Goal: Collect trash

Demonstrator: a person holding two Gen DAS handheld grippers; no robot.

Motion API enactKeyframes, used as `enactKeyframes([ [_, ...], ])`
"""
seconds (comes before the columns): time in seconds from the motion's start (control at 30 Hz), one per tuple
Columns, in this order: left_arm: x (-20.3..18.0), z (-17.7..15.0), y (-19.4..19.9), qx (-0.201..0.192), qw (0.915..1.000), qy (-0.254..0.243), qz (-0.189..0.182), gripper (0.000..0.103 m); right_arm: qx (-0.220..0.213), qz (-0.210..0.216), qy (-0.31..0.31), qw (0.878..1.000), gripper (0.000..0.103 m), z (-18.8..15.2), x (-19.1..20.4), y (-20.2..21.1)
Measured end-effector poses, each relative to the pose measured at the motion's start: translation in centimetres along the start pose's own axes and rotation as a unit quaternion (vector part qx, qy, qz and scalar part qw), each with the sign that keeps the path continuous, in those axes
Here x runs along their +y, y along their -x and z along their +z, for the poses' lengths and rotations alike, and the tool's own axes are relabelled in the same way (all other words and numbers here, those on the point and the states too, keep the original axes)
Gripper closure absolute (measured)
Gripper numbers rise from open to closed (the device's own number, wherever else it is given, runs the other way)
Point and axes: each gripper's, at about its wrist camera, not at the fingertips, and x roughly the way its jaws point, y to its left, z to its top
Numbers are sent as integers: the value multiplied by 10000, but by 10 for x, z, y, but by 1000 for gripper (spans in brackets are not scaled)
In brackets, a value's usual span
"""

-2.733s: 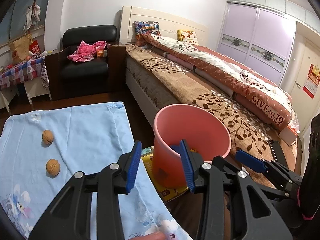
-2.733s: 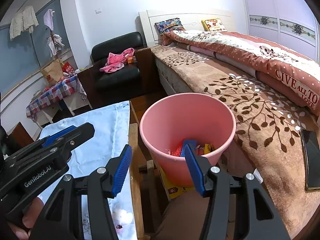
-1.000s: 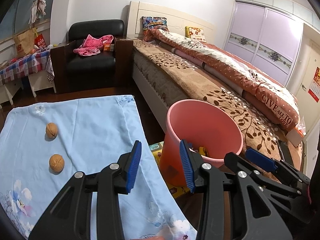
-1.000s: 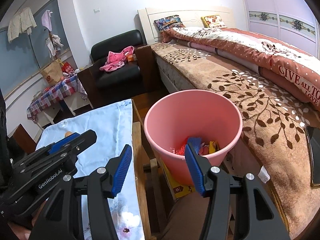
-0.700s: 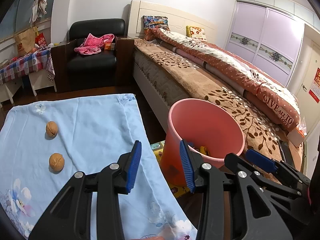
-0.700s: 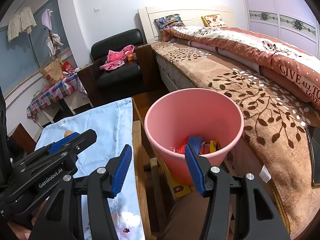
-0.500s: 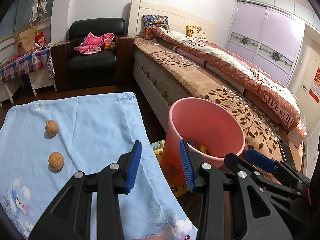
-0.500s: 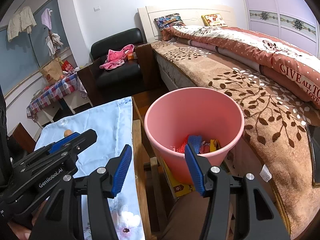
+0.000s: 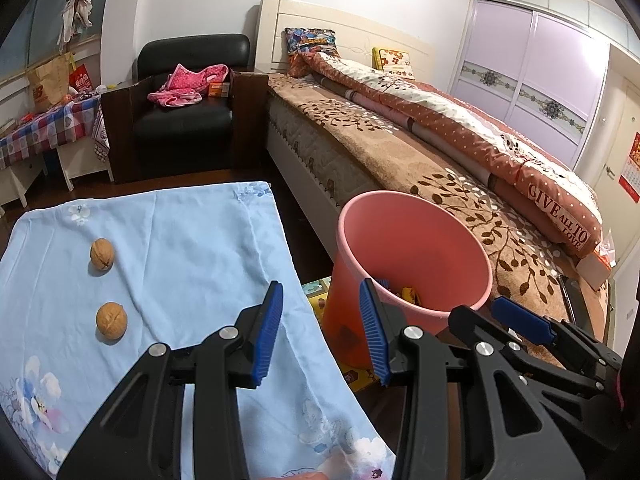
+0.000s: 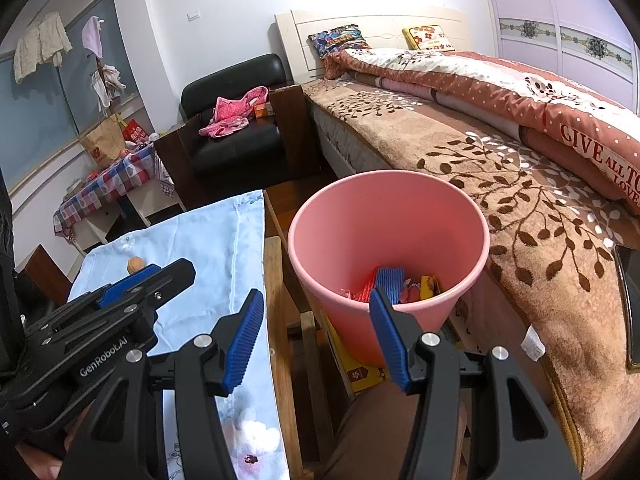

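Observation:
A pink bin stands between the cloth-covered table and the bed, with blue, red and yellow wrappers at its bottom. Two walnuts lie on the light blue flowered cloth; one walnut peeks out behind the left gripper in the right wrist view. My left gripper hangs open over the cloth's right edge, nothing between its blue pads. My right gripper is open and empty just in front of the bin.
A bed with a brown leaf blanket runs along the right. A black armchair with pink clothes stands at the back, a checked side table to its left. A yellow box lies under the bin. The table's wooden edge shows.
Over the last second nothing has visibly moved. Since the oldest frames both views have drawn back slightly, so the bin and its wrappers sit a little further ahead.

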Motion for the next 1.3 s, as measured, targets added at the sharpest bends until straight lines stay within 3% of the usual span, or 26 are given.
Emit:
enactKeyframes([
  [1.3,0,-3,-7,176,9998,-74,25,63,16,-12,-8,10000,48,-4,0,-4],
])
